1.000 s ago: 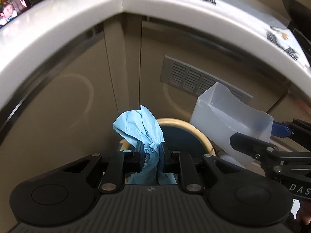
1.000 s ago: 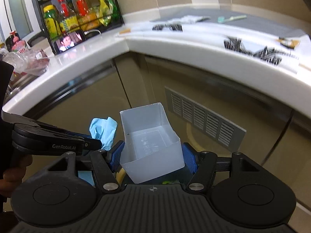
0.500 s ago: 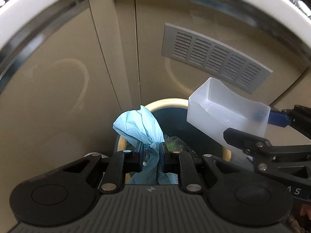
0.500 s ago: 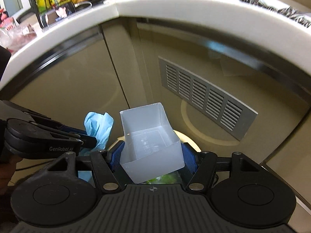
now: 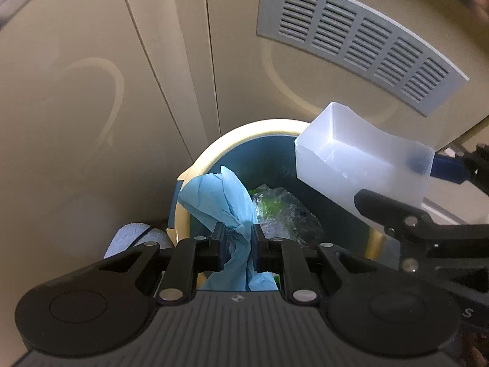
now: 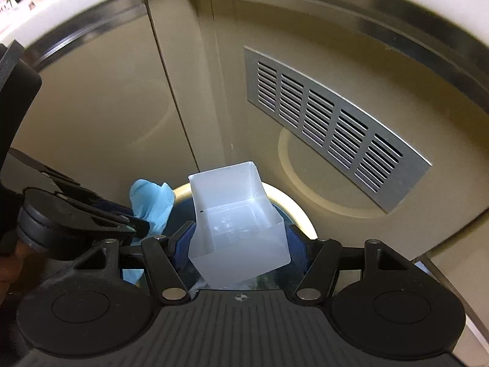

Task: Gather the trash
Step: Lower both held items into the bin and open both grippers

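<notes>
Closest in, the left gripper [image 5: 237,243] has its jaws pinched tight on a crumpled blue tissue [image 5: 221,197], which bulges up above the fingers and hangs below them, right over the near edge of the bin [image 5: 244,128]. Alongside, the right gripper [image 6: 238,240] is squeezed on the sides of an empty white plastic box [image 6: 237,217], tilted, open side facing up and away, its lower corner over the bin's mouth. Down in the bin, crinkled clear wrap [image 5: 284,211] with something green inside already sits at the bottom. Beyond that, beige cabinet doors [image 5: 91,76] and a grey vent grille [image 6: 330,122].

Now the risk: both loads are crowding one opening. The tissue sits close to the left rim, so a release here could drape it on the edge or drop it outside. The box is wide and angled; let go like this and it could catch the rim, or knock the other gripper.
</notes>
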